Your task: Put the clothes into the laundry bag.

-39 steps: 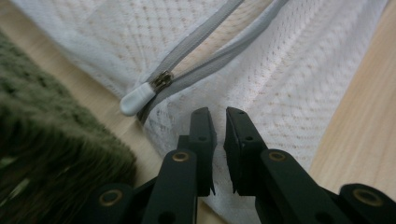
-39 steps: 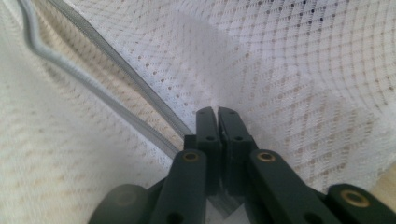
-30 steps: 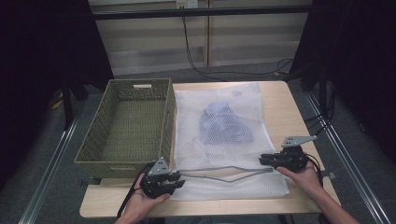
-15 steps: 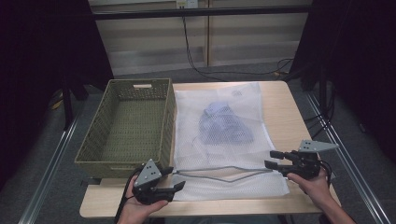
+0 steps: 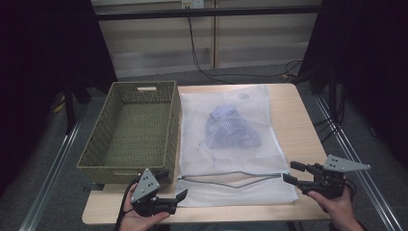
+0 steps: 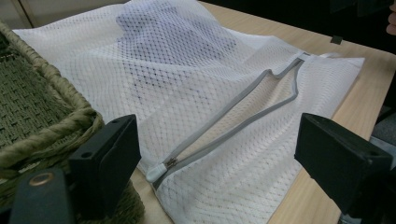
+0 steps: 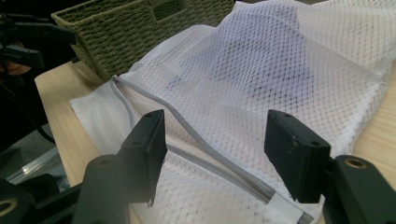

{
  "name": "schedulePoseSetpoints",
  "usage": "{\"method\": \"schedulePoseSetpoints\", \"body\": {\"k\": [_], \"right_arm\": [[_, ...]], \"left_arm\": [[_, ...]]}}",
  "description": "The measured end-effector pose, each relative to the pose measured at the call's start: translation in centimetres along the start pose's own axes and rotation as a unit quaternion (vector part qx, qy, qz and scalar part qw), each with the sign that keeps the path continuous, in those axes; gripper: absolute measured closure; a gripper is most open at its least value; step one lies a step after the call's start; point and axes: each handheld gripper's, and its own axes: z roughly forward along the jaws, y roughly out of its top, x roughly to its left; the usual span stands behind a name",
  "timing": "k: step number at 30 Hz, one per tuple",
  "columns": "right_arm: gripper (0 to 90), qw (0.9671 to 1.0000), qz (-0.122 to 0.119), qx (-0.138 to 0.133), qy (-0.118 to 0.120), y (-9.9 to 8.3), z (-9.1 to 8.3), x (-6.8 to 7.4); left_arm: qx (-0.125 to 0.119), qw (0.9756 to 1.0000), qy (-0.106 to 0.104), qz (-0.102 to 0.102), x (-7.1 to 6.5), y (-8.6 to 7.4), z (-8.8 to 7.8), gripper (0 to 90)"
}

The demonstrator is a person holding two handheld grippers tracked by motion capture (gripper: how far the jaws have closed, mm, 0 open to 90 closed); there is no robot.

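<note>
The wooden counter [image 5: 293, 115] carries two big things side by side: a woven olive basket [image 5: 132, 130], empty, on the left half, and touching its right wall a white mesh laundry bag [image 5: 231, 144] lying flat and running from the far edge almost to the near edge. Inside the bag, toward its far half, a bluish garment [image 5: 231, 127] shows as a crumpled dark patch through the netting. Across the near end of the bag runs the grey zipper [image 5: 231, 178], its two tapes drawn together at both ends and bowing slightly apart in the middle; the white zipper pull [image 6: 156, 171] sits at the end nearest the basket, just in front of the left gripper. The left gripper [image 5: 180, 197] is at the bag's near left corner and the right gripper [image 5: 291, 172] at its near right edge; both have just been opening their jaws, which now stand wide with nothing between them, the bag merely lying beyond them. I judge the zipping step to be done or nearly so and the hands to be letting go, with the bag resting on the counter beside the basket. If the bag is meant for the basket, the next move calls for a fresh grasp on each near corner of the mesh, clear of the zipper, then a lift and a carry leftward over the basket's rim.
</note>
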Motion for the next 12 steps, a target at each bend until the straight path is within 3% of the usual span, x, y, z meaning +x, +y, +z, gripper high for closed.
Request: {"method": "schedulePoseSetpoints", "body": {"k": [3,12], "right_arm": [[39.3,0.9999,0.002,0.013,0.002,0.05,0.83,-0.08],[37.9,0.9998,0.0,0.017,0.005,0.18,1.22,-0.26]], "left_arm": [[0.007,1.0,-0.003,0.0,0.04,-0.05,0.35,13.8],[0.006,1.0,-0.006,-0.001,0.02,-0.03,0.41,13.5]]}}
